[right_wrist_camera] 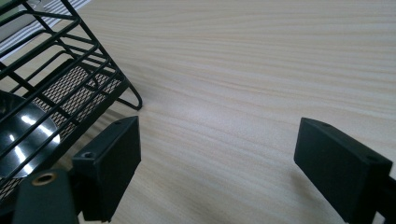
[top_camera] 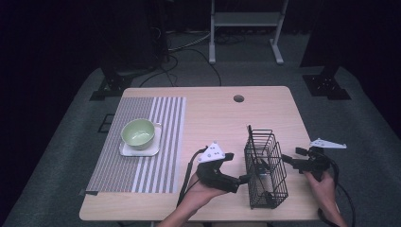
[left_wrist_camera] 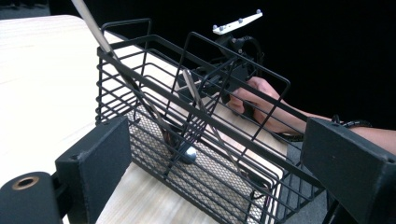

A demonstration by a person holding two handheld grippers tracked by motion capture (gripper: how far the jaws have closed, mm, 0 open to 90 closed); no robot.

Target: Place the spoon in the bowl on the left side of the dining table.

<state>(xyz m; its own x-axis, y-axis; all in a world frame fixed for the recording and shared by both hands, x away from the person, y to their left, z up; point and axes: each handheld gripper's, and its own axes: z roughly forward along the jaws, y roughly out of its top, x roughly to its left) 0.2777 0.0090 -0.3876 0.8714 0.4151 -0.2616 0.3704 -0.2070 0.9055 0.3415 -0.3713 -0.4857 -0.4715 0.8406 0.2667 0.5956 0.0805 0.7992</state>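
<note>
Wire basket (top_camera: 265, 166) standing upright near the front edge of the counter (top_camera: 213, 113), utensils (left_wrist_camera: 140, 93) leaning inside. Left tool (top_camera: 240, 178) just beside the basket, jaws spread wide, holding nothing. Right tool (top_camera: 289, 161) on the basket's far side, also spread and empty. Best to close squarely on a rim wire, slowly, avoiding the utensils, keeping the basket level.

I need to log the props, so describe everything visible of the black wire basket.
The black wire basket is a long, narrow rack of thin dark metal rods with a fine mesh floor. It stands upright on the light wooden table, near its front edge, between the two hand-held grippers. Slim utensil handles lean inside it, sticking above the rim. The left hand-held gripper is at its side; contact is unclear.
</note>
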